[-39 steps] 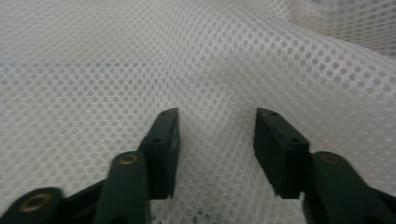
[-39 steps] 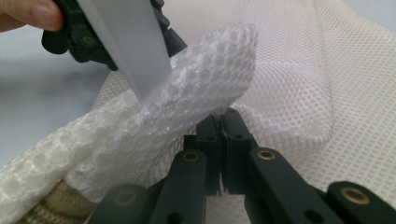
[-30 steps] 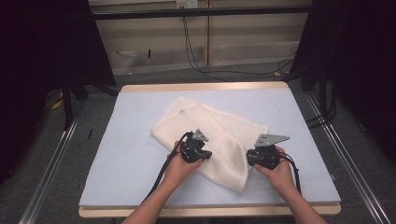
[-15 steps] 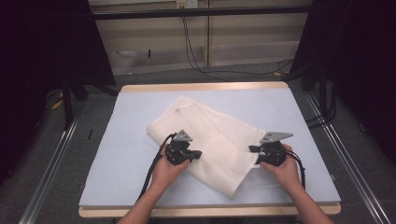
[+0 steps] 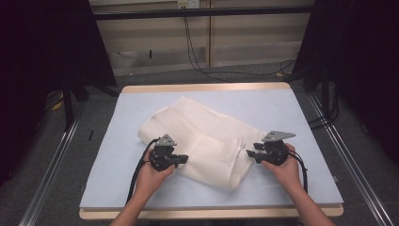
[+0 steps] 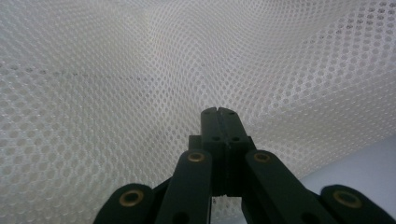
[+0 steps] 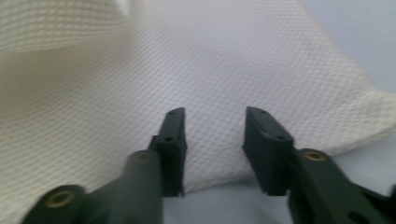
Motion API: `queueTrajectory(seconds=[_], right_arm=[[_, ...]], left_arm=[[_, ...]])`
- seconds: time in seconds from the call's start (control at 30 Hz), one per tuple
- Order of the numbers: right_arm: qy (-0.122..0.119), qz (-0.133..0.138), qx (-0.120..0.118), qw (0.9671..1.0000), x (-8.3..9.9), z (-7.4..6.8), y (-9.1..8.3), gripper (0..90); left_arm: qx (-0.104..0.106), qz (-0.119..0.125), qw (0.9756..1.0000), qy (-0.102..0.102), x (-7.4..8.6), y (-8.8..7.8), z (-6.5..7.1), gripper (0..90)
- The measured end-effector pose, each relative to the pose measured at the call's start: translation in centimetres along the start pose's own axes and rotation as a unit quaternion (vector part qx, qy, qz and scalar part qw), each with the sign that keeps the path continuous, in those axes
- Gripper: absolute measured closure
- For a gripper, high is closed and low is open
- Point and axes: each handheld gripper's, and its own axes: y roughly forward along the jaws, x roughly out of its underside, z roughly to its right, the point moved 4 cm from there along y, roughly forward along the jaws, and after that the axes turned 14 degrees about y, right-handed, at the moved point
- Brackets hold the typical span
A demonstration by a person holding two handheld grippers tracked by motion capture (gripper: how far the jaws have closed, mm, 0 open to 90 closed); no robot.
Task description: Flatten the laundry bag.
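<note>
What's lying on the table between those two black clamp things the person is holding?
In the high view, folded white mesh cloth spans the stretch between the left hand-held gripper and the right hand-held gripper, on the pale blue table.

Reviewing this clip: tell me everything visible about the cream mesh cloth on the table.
The cream mesh cloth is a soft, open-weave fabric with small round holes, folded in layers and lying diagonally across the pale blue table mat. Its surface is rumpled, with a raised fold along its far side. The left gripper has its jaws closed, apparently pinching the mesh at its near-left edge. The right gripper, jaws apart, sits at the cloth's near-right edge without gripping it.
</note>
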Motion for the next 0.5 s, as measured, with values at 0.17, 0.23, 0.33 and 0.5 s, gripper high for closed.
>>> queueTrajectory(seconds=[0.17,0.23,0.33,0.5], right_arm=[[0.013,0.0,0.001,0.9999,-1.1,0.3,0.7,45.6],[0.014,-0.008,0.006,0.9999,-1.7,0.3,1.2,38.1],[-0.001,-0.01,0.0,1.0,-2.6,-0.2,2.0,36.2],[-0.015,-0.043,0.004,0.999,-2.7,-1.4,4.1,39.6]], left_arm=[[0.001,0.002,1.0,0.003,0.1,0.1,0.3,90.0],[0.002,0.001,1.0,0.003,0.2,0.3,0.3,90.0],[0.006,-0.005,1.0,0.004,0.3,0.3,0.3,90.0],[0.002,-0.021,0.9998,0.006,0.8,0.3,0.6,90.0]])
